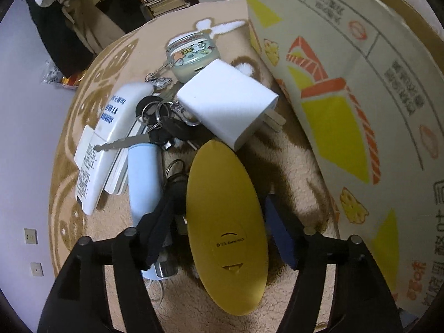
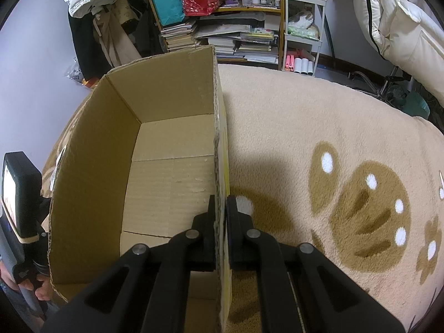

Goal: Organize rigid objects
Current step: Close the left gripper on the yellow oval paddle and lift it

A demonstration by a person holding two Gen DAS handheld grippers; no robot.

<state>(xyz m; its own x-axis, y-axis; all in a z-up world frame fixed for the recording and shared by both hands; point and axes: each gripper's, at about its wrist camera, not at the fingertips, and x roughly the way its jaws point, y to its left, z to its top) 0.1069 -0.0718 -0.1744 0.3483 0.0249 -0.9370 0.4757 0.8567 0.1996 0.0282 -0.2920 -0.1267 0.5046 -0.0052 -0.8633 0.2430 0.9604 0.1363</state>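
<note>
Left wrist view, left gripper (image 1: 219, 238) jaws wide around yellow oval case (image 1: 226, 216), keys (image 1: 155, 127) and white charger (image 1: 227, 102) behind, right gripper (image 2: 220, 216) jaws shut tight on cardboard box (image 2: 166, 102) wall, box on rug (image 2: 319, 127).

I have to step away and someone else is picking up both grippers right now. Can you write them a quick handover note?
Right gripper: shut on the near wall of the cardboard box, steadying it on the beige rug.
Left gripper: open, fingers either side of the yellow oval device, not closed on it.
Pile on the rug beside the box: white charger, key bunch, white remote-like case, light blue tube, decorated round keychain case.
Done: nothing is in the box as far as can be seen.
Left: grip the yellow device, place it in the box, then move the other items.
</note>
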